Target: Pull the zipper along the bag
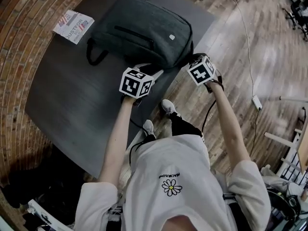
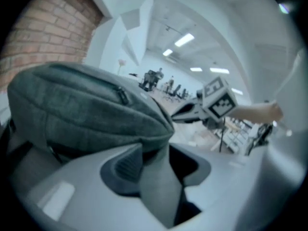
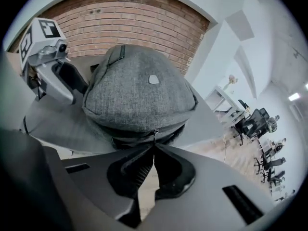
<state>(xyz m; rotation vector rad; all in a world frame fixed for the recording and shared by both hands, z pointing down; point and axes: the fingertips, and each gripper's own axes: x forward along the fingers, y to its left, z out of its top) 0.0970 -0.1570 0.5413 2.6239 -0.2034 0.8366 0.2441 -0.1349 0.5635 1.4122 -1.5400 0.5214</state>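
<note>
Right gripper (image 3: 154, 147): tips pressed together on zipper pull (image 3: 155, 134).
Left gripper (image 2: 155, 150): jaws spread, at bag's near edge.
Tabletop (image 1: 67, 109): dark grey.
Bag (image 1: 142, 30): grey, flat, along right edge toward far corner.
Leaflet (image 1: 73, 26): far left corner.

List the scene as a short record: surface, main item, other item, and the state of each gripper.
surface: dark grey table
main item: grey backpack, lying on the table
other item: printed card, on the table beside the backpack, not touching it
left gripper: jaws apart, at the backpack's near edge
right gripper: jaws together, tips at the zipper pull; whether it grips the pull is unclear
</note>
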